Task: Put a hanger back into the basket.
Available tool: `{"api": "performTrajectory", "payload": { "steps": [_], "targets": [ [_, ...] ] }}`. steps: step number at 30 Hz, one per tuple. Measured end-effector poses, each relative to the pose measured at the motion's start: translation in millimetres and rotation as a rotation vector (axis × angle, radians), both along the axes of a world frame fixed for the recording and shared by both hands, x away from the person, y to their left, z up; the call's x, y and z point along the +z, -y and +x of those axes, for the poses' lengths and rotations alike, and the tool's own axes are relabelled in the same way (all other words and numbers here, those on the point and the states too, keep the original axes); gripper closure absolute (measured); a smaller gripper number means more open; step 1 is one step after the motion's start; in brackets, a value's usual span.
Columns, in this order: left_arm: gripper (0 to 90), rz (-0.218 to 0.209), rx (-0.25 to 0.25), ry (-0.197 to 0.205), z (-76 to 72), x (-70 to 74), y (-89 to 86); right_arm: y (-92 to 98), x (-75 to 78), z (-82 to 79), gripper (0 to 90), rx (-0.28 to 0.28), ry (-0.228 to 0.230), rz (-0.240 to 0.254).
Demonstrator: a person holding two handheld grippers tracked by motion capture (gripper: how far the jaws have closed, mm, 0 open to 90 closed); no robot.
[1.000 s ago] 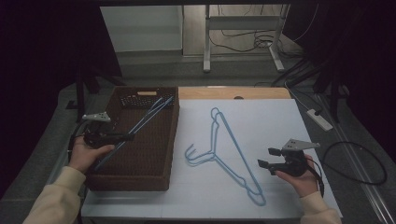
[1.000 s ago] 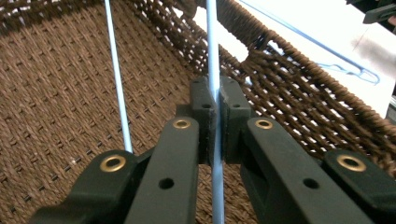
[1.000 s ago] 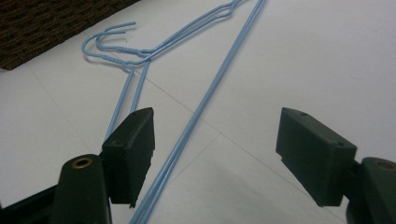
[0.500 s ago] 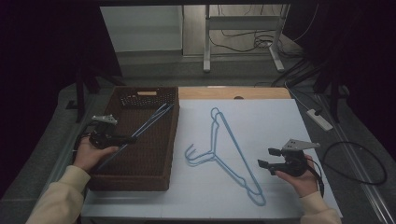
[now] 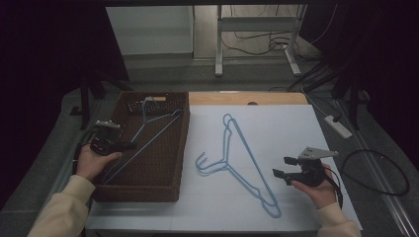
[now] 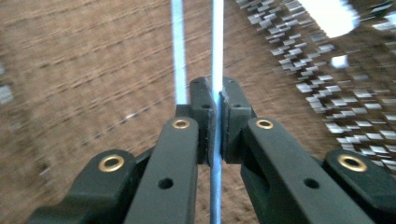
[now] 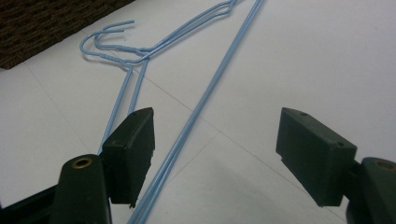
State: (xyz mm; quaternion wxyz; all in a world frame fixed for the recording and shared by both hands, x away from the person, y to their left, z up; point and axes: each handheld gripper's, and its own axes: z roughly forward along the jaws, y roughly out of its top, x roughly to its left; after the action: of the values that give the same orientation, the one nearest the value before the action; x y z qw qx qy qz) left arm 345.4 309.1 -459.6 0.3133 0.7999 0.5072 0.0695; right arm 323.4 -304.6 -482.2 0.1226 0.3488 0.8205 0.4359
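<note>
Dark floor and trailing cables surround the white table top at which we work, with a strip of bare wood along its far edge. On our left side stands a brown woven rectangular basket, and over it we hold a pale blue wire clothes hanger, tilted, its hook toward the basket's far wall. Our left gripper is clenched on one wire of this hanger: in the left gripper view the two black jaws press together on the blue wire, while a second blue wire runs just beside them over the basket's weave. To the right of the basket, flat on the white surface, lie more pale blue wire hangers, stacked closely, hooks pointing toward the basket. Our right gripper hovers near their lower end with its jaws spread wide and nothing between the pads; in the right gripper view the long wires pass just beside the left-hand jaw.
</note>
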Motion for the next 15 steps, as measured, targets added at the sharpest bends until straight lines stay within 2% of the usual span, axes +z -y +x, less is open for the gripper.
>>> {"api": "performTrajectory", "payload": {
  "steps": [1, 3, 6, 9, 12, 15],
  "targets": [
    [86.3, 0.038, 0.019, -0.004, 0.5, -1.0, 1.4, -0.1, -0.1, 0.1, 28.7, 0.001, 0.000, -0.001],
    [86.3, 0.081, 0.048, -0.014, 1.9, -2.7, 2.6, -0.5, -0.3, 0.0, 28.7, 0.001, -0.003, -0.001],
    [86.3, 0.121, 0.078, -0.029, 3.6, -4.2, 4.3, -0.9, -0.4, 0.1, 28.7, 0.002, -0.008, -0.006],
    [86.2, 0.222, 0.123, -0.045, 6.5, -7.4, 8.6, -1.2, -1.0, 0.6, 28.7, -0.001, -0.008, -0.008],
    [86.3, 0.308, 0.142, -0.068, 9.7, -10.8, 13.3, -1.6, -1.3, 0.8, 28.7, -0.001, -0.010, -0.010],
    [86.3, 0.356, 0.156, -0.083, 12.9, -13.2, 15.0, -2.0, -1.9, 1.0, 28.7, 0.002, -0.011, -0.011]
  ]
}}
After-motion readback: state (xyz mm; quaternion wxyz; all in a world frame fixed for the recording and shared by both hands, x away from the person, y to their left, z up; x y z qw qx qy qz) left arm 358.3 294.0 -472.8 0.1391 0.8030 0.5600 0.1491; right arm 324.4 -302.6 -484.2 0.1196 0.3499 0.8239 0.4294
